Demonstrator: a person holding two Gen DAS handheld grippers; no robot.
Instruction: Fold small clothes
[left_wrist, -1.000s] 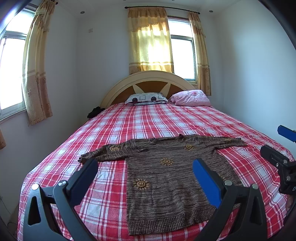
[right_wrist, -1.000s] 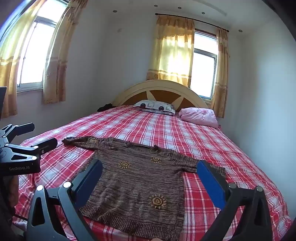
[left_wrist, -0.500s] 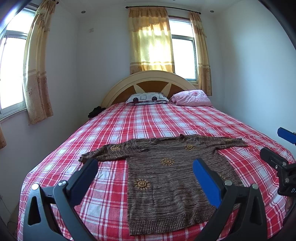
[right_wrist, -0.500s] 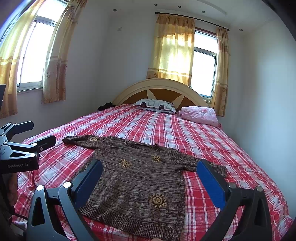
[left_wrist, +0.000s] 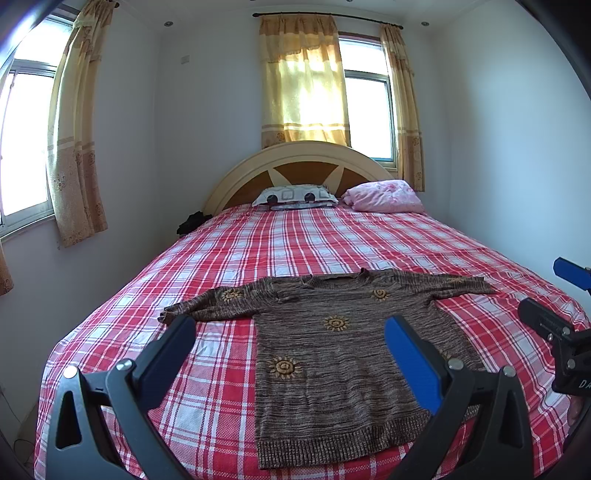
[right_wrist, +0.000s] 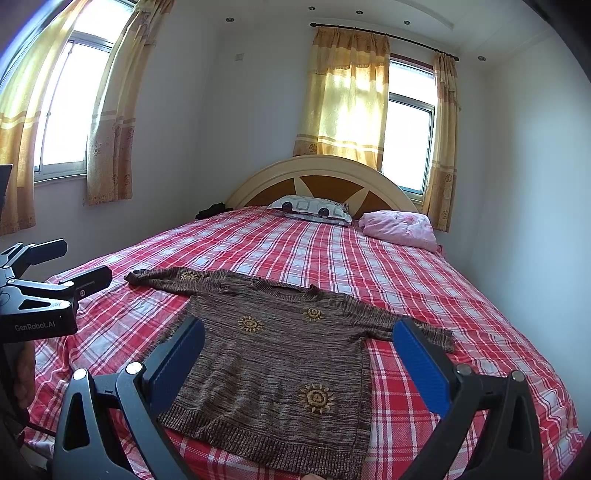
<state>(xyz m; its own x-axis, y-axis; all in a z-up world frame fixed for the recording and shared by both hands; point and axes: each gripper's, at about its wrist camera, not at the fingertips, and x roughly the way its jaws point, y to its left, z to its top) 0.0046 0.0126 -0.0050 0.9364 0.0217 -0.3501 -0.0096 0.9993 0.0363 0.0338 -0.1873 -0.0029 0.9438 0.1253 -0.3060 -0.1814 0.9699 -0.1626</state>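
White lettering reading "GenRobot.AI" is printed on the black plastic body of the left gripper, seen at the left edge of the right wrist view. In the left wrist view, the black body of the right gripper at the right edge carries white letters cut off by the frame; only "D" and part of a second letter can be made out.

A brown marled knit sweater with yellow sun motifs lies flat, unfolded, front up, sleeves spread wide, hem nearest the bed's foot.
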